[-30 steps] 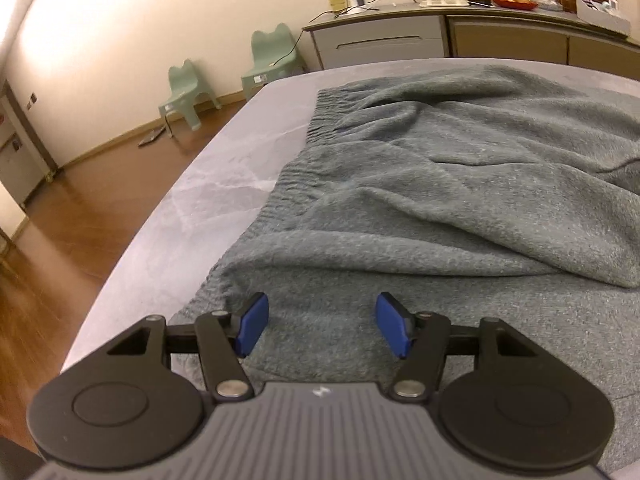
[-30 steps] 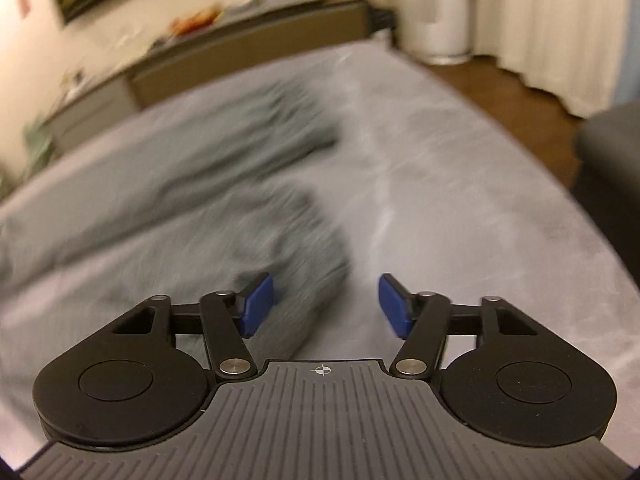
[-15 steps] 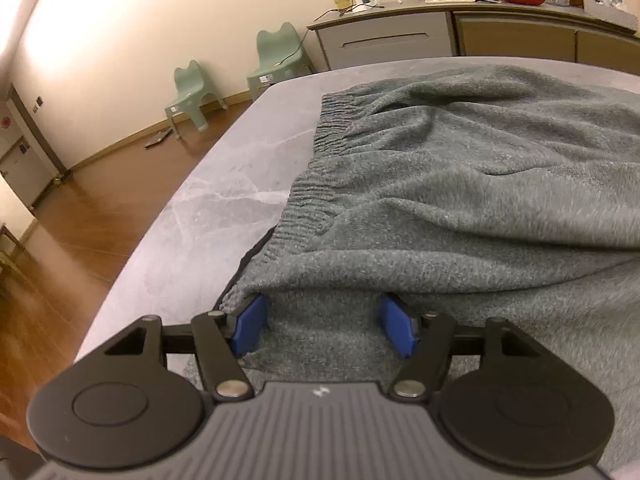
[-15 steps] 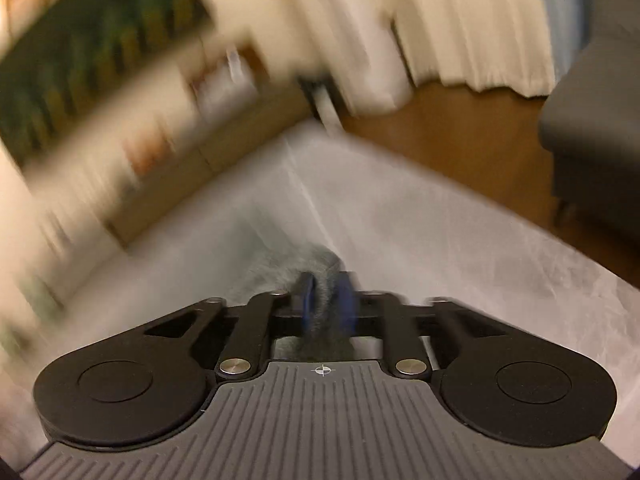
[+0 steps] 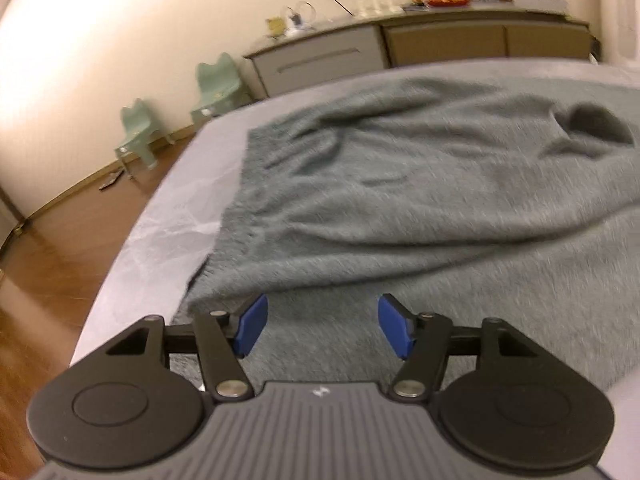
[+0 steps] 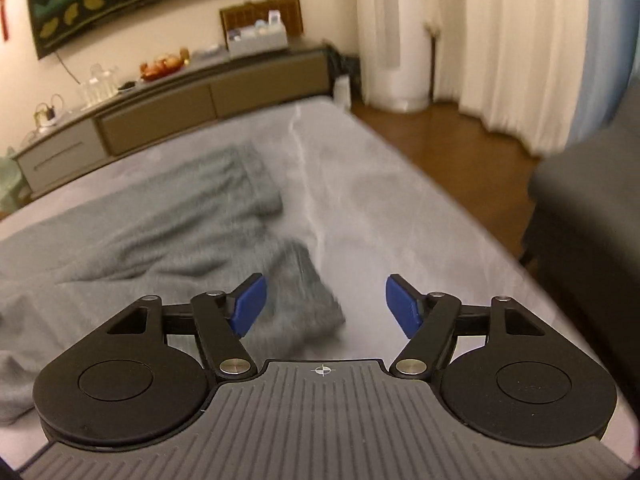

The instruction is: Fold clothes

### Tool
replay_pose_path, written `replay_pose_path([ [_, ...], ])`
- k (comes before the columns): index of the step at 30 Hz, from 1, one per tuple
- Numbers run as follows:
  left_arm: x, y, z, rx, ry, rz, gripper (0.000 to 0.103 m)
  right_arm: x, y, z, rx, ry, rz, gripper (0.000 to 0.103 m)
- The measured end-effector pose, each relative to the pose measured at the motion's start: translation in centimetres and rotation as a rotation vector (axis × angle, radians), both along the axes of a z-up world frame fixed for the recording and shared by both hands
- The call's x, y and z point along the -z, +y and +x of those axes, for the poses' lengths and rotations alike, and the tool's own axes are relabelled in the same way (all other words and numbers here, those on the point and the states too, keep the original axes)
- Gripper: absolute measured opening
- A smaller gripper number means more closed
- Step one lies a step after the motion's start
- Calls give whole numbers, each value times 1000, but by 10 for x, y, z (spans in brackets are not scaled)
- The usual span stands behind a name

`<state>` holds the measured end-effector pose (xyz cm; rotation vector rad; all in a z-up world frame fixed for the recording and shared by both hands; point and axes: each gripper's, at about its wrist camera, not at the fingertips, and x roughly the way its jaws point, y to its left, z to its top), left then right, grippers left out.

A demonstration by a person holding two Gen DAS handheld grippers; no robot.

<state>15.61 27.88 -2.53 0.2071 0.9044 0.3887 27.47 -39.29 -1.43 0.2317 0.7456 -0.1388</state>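
Observation:
A grey knitted sweater [image 5: 420, 200] lies spread and rumpled on the grey marbled table [image 5: 160, 232]. My left gripper [image 5: 322, 320] hovers over the sweater's near left part, just in front of a folded-over edge. Its jaws are apart and closing slightly, and the pads press on nothing. In the right wrist view the sweater [image 6: 140, 232] fills the left side, and a sleeve end [image 6: 296, 292] lies on the table [image 6: 400, 200]. My right gripper [image 6: 324, 300] hangs just above that sleeve end. Its jaws are opening wide and the sleeve is free of the pads.
A long sideboard [image 6: 200, 100] with glassware, fruit and boxes runs along the far wall. Two green child chairs [image 5: 216, 84] stand on the wooden floor to the left. A dark sofa [image 6: 592, 208], a white appliance [image 6: 394, 40] and curtains are to the right.
Half a second ago my right gripper was shut on the sleeve end; now its jaws stand wide and the sleeve lies on the table. My left gripper has drawn back from the fold edge.

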Motion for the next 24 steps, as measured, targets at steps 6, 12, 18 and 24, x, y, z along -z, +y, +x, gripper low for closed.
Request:
replay_pose_path([
  [6, 8, 6, -3, -15, 38, 33, 64, 31, -3, 29, -82, 73, 95, 20],
  [12, 10, 36, -17, -128, 43, 63, 67, -34, -62, -47, 60, -382, 591, 14],
  [18, 2, 50, -32, -156, 41, 41, 66, 5, -52, -21, 154, -57, 314, 30],
  [24, -25, 65, -68, -218, -76, -72, 66, -14, -43, -43, 98, -117, 101, 67],
])
